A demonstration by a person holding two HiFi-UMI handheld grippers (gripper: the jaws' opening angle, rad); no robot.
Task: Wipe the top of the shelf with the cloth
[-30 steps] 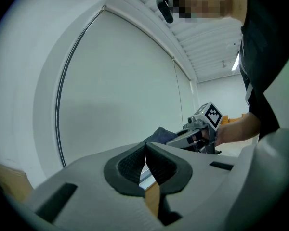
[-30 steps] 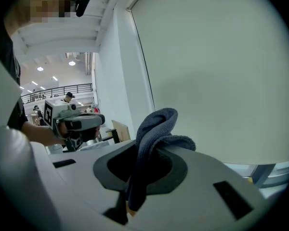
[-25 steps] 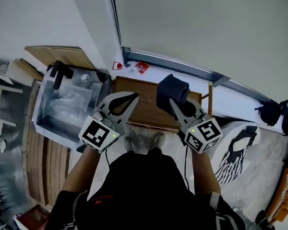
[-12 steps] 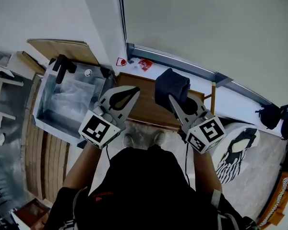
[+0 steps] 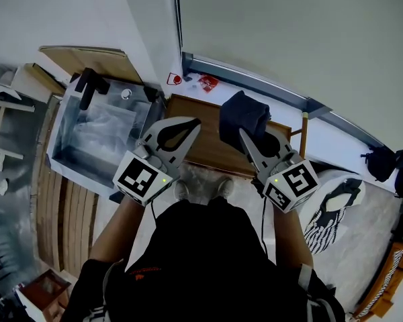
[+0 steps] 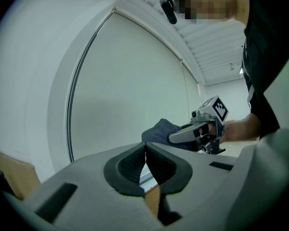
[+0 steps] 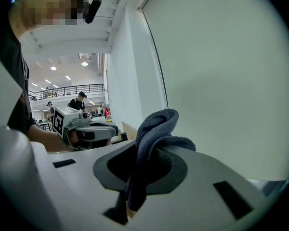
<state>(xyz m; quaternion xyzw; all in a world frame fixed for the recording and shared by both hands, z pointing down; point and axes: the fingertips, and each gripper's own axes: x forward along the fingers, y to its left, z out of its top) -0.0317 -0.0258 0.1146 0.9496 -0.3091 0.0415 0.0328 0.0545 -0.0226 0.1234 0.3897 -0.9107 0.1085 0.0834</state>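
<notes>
A dark blue cloth (image 5: pixel 242 120) is pinched in my right gripper (image 5: pixel 247 134) and bunches up past its jaws above the right half of the brown wooden shelf top (image 5: pixel 205 144). In the right gripper view the cloth (image 7: pixel 153 143) sticks up between the pads. My left gripper (image 5: pixel 193 122) hovers over the shelf's left part, shut with nothing in it; its pads meet in the left gripper view (image 6: pixel 145 150). That view also shows the cloth (image 6: pixel 163 131) and the right gripper (image 6: pixel 176 138) off to the right.
A clear plastic bin (image 5: pixel 97 136) stands left of the shelf. Behind the shelf runs a white wall with a window ledge (image 5: pixel 255 86) holding red scraps (image 5: pixel 207 82). A white stool or seat with a dark pattern (image 5: pixel 336 203) is at the right. The person's shoes (image 5: pixel 201 190) are just before the shelf.
Both grippers have drifted slightly to the right and upward in the head view as the head camera shifted. The cloth stays held in the right gripper.
</notes>
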